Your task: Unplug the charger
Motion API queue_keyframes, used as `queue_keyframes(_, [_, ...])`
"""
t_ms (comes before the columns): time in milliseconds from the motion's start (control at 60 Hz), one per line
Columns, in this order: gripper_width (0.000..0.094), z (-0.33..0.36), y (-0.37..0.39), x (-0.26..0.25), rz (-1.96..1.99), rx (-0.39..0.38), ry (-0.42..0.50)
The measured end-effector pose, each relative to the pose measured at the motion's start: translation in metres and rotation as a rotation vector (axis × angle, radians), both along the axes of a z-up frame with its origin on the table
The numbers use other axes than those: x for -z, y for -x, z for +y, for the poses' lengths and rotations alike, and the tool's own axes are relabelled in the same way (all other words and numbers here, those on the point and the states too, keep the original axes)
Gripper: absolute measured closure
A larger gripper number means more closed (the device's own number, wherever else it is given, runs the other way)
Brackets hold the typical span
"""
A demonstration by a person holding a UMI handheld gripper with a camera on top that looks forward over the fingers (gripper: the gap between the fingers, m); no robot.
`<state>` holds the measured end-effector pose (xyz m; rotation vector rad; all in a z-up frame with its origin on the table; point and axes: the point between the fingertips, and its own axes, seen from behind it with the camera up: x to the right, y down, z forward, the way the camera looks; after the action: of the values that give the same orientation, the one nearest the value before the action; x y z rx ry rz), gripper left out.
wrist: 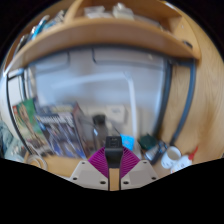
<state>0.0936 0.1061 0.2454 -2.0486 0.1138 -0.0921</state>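
Observation:
My gripper [114,152] points at the back of a wooden desk. Its magenta pads [100,160] close in from both sides on a small black charger [114,143], which sits at the fingertips. Both fingers appear to press on it. I cannot see a socket or a cable on the charger; whatever is behind it is hidden.
A curved wooden shelf [100,35] with items on top spans above a pale back wall [110,85]. Books and papers [45,125] lie beyond the fingers to the left, with a dark bottle [98,127] behind them. White objects [172,155] sit to the right. A black cable [190,95] runs down the right side.

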Motion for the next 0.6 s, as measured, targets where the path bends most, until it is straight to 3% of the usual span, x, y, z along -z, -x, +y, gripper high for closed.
queue_keyframes(183, [0.0824, -0.069, -0.076, 0.161, 0.019, -0.001, 0.413])
queue_keyframes(350, [0.0823, -0.104, -0.113, 0.236, 0.021, -0.016, 0.609])
queue_keyframes(417, [0.0817, -0.111, -0.116, 0.255, 0.041, -0.038, 0.664])
queue_keyframes(600, [0.0775, -0.094, -0.125, 0.255, 0.026, -0.067, 0.665])
